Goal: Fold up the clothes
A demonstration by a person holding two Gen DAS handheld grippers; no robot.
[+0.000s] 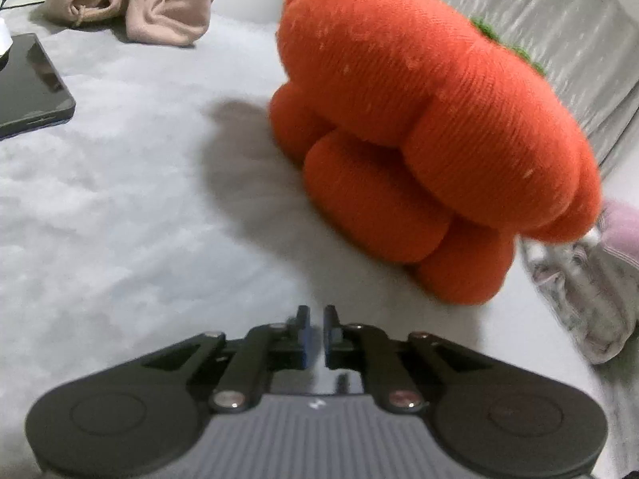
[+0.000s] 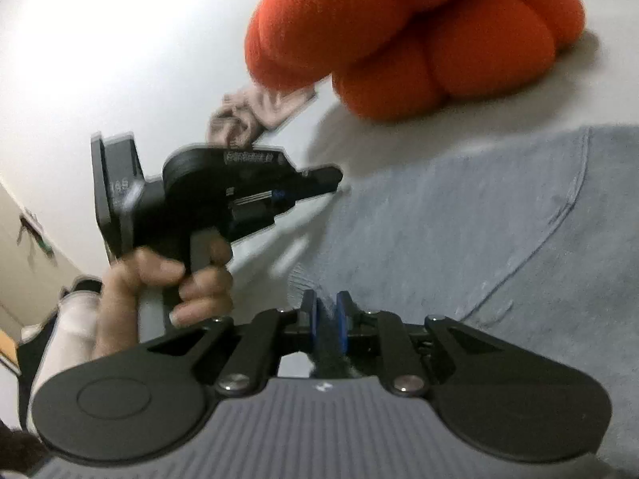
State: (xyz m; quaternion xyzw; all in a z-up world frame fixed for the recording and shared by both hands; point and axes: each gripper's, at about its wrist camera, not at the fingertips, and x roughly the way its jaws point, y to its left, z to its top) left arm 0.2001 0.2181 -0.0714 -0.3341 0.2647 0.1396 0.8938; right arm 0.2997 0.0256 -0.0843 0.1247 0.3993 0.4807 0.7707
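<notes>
Right gripper [image 2: 327,321] pinches blue garment [image 2: 459,215] edge.

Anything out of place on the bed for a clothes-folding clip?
Yes. A big orange plush cushion sits beside the blue-grey garment that the right gripper pinches. A black tablet-like device lies at the left edge, and a beige garment is crumpled beyond.
</notes>
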